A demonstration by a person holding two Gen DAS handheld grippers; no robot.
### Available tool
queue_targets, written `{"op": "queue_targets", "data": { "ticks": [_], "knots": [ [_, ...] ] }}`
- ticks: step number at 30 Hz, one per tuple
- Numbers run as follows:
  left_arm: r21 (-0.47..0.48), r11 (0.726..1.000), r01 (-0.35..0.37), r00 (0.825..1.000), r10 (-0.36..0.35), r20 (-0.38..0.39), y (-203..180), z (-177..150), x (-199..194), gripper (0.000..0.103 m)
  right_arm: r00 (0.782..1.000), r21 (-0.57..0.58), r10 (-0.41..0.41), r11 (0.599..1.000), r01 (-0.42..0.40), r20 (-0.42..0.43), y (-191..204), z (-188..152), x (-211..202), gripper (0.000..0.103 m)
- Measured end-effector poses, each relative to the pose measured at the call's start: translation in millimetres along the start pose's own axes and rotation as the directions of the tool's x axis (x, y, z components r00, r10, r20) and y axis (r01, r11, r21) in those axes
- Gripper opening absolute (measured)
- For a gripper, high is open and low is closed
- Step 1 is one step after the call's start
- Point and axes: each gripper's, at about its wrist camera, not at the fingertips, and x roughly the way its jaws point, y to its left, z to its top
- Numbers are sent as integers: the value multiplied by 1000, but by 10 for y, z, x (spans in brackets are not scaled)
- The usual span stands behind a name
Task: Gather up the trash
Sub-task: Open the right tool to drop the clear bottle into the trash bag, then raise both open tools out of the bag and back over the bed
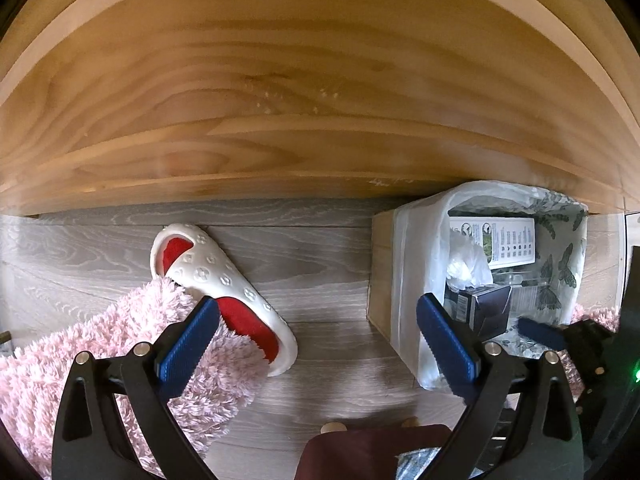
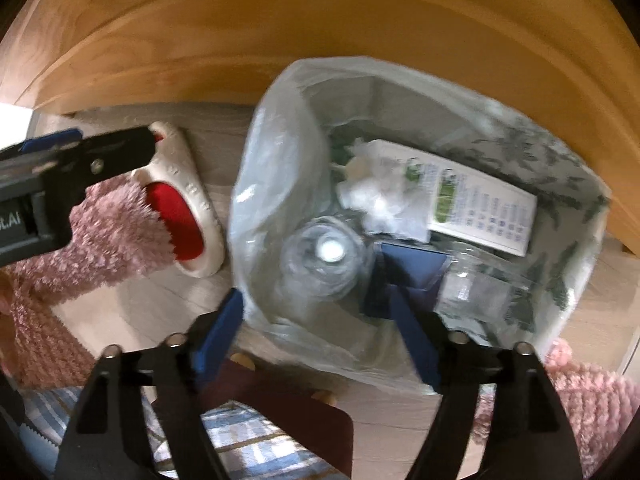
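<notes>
1. Pink rug (image 1: 120,344) lies on the floor at the left; a white slipper (image 1: 224,280) with a red insole rests partly on it.
2. Left hand-held gripper (image 1: 316,340) hangs over the floor, jaws wide, nothing between them.
3. Right hand-held gripper (image 2: 316,340) is spread wide above the lined trash bin (image 2: 272,152); a clear bottle (image 2: 324,260), crumpled paper (image 2: 380,200) and a carton (image 2: 480,208) lie inside.
</notes>
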Motion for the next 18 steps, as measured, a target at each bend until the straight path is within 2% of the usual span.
{"op": "queue_targets", "data": {
  "ticks": [1,2,7,18],
  "knots": [
    [1,1000,2,1000,-2,0,-4,3,-4,95,1000,19,-22,1000,22,7,-44,-8,-25,85],
    [2,1000,4,1000,-4,1,-4,4,-7,95,999,37,-37,999,36,18,-88,-15,-54,88],
    [19,1000,7,1000,-8,16,-40,18,-48,95,997,105,-61,993,55,52,-281,-41,-143,93],
    [66,997,49,997,-53,57,-168,14,-156,95,991,140,-99,986,86,94,-345,-57,-276,93]
  ]
}}
